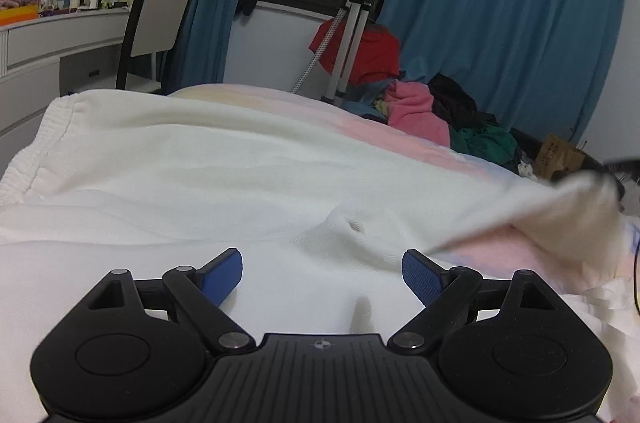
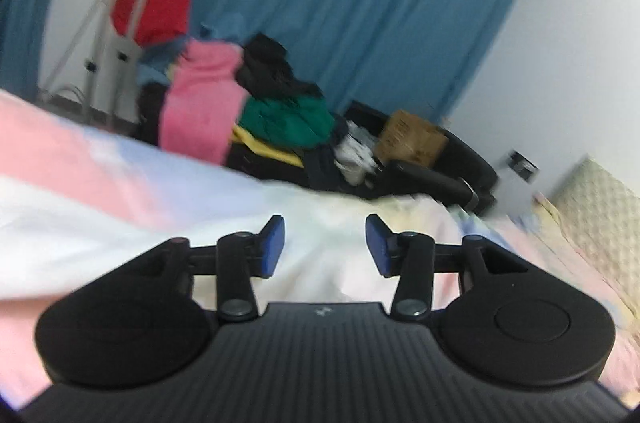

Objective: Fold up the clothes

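Note:
A white garment [image 1: 200,163] with a ribbed elastic band [image 1: 56,127] at its left end lies spread over the pastel pink and blue bed sheet [image 1: 380,131]. My left gripper [image 1: 322,257] hovers low over its near part, blue pads wide apart and empty. At the right a corner of the white cloth [image 1: 568,207] is raised and blurred, beside a dark blurred shape at the frame edge. In the right wrist view my right gripper [image 2: 326,223] is above the sheet [image 2: 80,151] and white cloth [image 2: 72,231], jaws partly apart with nothing between them.
A heap of pink, green and black clothes [image 1: 440,111] [image 2: 248,103] sits at the bed's far side. Behind it stand a tripod [image 1: 352,35] draped in red, blue curtains [image 1: 500,23] and a cardboard box [image 2: 412,137]. A chair [image 1: 160,19] and dresser [image 1: 48,43] stand far left.

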`<state>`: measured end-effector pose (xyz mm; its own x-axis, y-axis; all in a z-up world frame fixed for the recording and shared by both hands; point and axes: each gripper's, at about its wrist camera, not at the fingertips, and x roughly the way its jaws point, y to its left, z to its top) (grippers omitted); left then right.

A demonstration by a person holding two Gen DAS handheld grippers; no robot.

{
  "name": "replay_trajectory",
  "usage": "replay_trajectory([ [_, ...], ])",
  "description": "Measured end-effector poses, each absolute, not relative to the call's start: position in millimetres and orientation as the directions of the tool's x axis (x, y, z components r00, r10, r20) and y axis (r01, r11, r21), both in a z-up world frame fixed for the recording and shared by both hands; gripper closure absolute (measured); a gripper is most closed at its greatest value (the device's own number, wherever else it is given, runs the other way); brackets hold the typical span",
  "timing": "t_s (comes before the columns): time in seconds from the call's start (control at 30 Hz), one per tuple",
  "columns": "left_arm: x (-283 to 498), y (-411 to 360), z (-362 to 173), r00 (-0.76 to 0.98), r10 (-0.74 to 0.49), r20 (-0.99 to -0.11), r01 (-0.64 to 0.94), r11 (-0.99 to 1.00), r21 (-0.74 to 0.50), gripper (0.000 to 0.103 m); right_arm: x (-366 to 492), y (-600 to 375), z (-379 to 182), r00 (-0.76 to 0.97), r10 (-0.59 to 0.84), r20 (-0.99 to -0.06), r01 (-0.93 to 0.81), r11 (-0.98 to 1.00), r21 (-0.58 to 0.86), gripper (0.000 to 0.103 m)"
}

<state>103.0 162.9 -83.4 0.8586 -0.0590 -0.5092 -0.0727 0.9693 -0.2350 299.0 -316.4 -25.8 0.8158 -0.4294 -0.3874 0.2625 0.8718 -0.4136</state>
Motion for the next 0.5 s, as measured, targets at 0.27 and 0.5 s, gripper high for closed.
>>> replay_trajectory([
  [0.27, 95, 159, -82, 0.844, -0.106, -0.525, -0.052, 0.959, -0.279, 0.014, 202, -382, -70, 0.872, -0.1, -0.479, 0.298, 0.885, 0.357, 0.046],
  [0.5, 88, 170, -90, 0.805, -0.193, -0.561, -0.062, 0.913, -0.403, 0.014, 177, -419, -154, 0.892, 0.165, -0.422, 0.311, 0.452, 0.836, 0.024],
])
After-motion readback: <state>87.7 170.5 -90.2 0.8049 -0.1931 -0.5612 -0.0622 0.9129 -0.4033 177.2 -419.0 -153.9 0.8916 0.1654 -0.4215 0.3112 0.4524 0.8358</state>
